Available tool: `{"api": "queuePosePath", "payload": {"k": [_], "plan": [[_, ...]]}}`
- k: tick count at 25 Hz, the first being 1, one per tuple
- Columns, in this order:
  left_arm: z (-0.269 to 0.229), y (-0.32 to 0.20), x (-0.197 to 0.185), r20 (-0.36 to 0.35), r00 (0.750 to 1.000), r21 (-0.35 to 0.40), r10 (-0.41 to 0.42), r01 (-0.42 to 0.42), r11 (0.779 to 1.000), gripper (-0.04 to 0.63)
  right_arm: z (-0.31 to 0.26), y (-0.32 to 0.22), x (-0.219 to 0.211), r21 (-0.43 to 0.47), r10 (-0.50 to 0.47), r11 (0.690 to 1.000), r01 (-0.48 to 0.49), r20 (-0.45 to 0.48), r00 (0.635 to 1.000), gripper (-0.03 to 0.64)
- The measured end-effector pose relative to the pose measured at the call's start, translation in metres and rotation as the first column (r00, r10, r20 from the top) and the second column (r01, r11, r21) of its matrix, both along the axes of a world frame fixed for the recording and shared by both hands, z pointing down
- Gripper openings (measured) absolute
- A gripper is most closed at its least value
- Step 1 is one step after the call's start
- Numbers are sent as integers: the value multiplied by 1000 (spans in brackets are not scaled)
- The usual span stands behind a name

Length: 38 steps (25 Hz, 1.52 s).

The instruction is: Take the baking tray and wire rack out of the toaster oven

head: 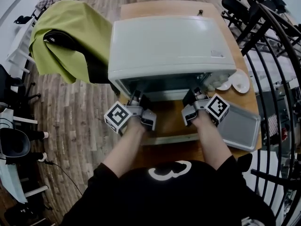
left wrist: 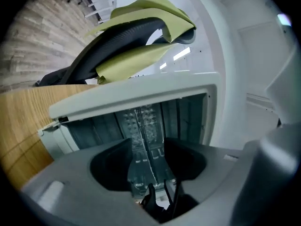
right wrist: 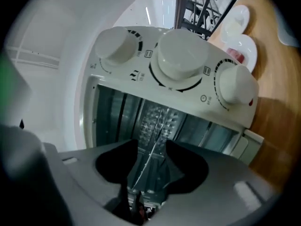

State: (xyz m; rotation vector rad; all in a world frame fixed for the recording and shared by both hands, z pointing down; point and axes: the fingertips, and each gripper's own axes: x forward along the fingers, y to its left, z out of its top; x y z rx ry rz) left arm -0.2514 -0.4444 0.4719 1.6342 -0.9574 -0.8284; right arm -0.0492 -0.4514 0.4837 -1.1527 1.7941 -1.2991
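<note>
Jaws-wise: holding both pairs spread, pinching nothing yet. Straddling wire rack (left wrist: 144, 140) edge-on w/ L gripper (left wrist: 146, 161) and R gripper (right wrist: 151, 166), w/ its thin wire passing btwn pads, no contact seen. Prob lining up a two-point grab, one per side, so as to be pulling rack out level w/o jamming in the side walls. Pointing both level into toaster oven (head: 164, 46) mouth for same reason. Finding rack inside cavity, not out yet. Seeing grey rimmed sheet flat on table (head: 155, 7) just right of R gripper, prob baking tray (head: 240, 126), i.e. already out. Taking pale strip btwn the arms as door (head: 169, 139) dropped flat, clearing pull path. Reading rack as thin shiny wire, prob springy + slippery, so needing firm pinch. Reading oven shell as smooth white painted metal, boxy w/ rounded edges; cavity as dull grey w/ embossed back wall; ctrl panel as carrying three chunky round knobs (right wrist: 181, 55).
</note>
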Motion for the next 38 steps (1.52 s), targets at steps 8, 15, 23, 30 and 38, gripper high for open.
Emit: {"api": "queuePosePath", "payload": {"k": [8,15,23,30,38], "plan": [[23,-24,2,-7,998,-64,-61,60,996,195,7,-29,13,-4,71,997,-71,36,997,181],[19,-30,1,2,998,-41,-62,62,997,82,5,-33,11,13,69,997,-70,61,996,45],[17,-31,2,15,998,-49,-56,57,997,26,2,-33,10,16,63,998,-64,75,995,15],[19,-24,3,12,999,-63,-47,48,997,26,2,-25,11,13,64,998,-65,81,995,15],[16,0,2,20,999,-69,-34,36,997,25,0,-3,11,32,44,998,-46,63,997,15]]}}
